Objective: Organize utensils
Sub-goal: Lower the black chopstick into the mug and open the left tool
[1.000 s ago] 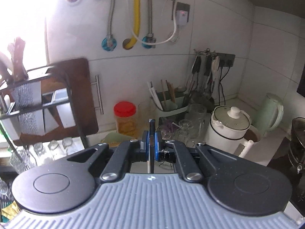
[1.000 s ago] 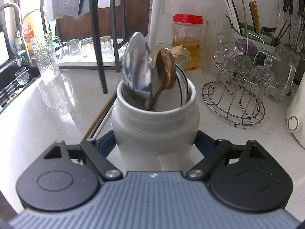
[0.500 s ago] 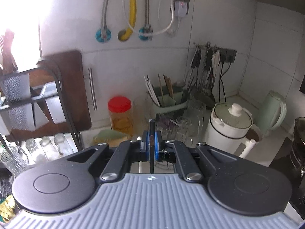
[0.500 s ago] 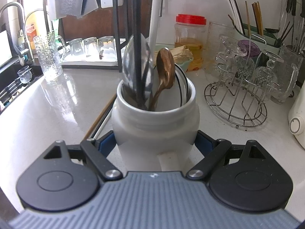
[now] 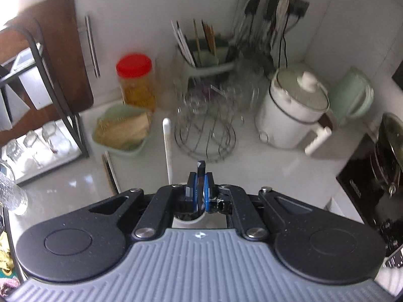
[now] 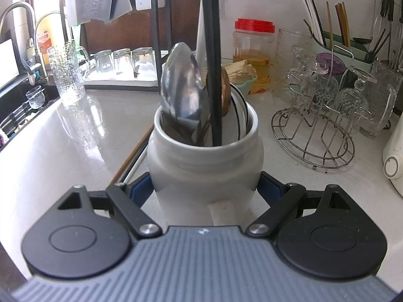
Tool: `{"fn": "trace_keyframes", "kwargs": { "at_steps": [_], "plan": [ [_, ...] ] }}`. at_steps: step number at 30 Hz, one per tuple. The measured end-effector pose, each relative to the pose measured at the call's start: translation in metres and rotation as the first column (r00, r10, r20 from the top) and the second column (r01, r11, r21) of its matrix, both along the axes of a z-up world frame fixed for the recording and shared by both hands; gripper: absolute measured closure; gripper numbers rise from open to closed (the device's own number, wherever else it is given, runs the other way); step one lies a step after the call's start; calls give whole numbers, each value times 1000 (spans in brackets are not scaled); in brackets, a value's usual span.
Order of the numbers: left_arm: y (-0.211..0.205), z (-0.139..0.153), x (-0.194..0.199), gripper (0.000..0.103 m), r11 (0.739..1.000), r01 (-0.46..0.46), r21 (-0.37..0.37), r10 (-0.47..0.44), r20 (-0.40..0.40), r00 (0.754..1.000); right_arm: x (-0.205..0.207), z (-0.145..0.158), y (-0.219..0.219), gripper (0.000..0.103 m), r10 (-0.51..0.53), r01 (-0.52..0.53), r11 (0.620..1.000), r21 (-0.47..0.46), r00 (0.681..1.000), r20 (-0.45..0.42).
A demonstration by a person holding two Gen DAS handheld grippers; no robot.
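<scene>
Kitchen counter (image 6: 75, 136): right jaws clamp white jar (image 6: 205, 166); left jaws pinch black utensil handle (image 5: 200, 176)

Both units alike: left hand-held gripper (image 5: 200, 188) and right hand-held gripper (image 6: 205, 188) w/ grey ribbed body, black round-lobed linkage arms, silver pivot screws, blue finger pads, small logo at centre.

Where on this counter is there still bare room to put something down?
The widest bare patch is the counter between the patterned glass mug and the white jar. A smaller strip lies in front of the wire glass rack. The back wall is crowded: red-lidded jar, chopstick holder, green tub.
</scene>
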State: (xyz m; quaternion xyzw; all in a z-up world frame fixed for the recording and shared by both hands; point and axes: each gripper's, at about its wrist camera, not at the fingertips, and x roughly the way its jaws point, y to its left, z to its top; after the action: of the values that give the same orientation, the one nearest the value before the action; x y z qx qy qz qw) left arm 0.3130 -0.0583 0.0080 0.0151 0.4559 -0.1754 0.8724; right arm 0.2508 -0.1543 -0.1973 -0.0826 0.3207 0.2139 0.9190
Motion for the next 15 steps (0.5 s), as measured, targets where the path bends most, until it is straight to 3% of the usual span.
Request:
{"fn": "trace_keyframes", "kwargs": {
  "at_steps": [7,15],
  "plan": [
    [-1,-13,12,97,1000,21,0,-21,-136,991,0,0,0,13,1,-1,1000,0,1000,1],
    [-2,-25,14,97,1000,16,-16,-19,-179,984,0,0,-1,13,2,-2,1000,4,1000,3]
  ]
}}
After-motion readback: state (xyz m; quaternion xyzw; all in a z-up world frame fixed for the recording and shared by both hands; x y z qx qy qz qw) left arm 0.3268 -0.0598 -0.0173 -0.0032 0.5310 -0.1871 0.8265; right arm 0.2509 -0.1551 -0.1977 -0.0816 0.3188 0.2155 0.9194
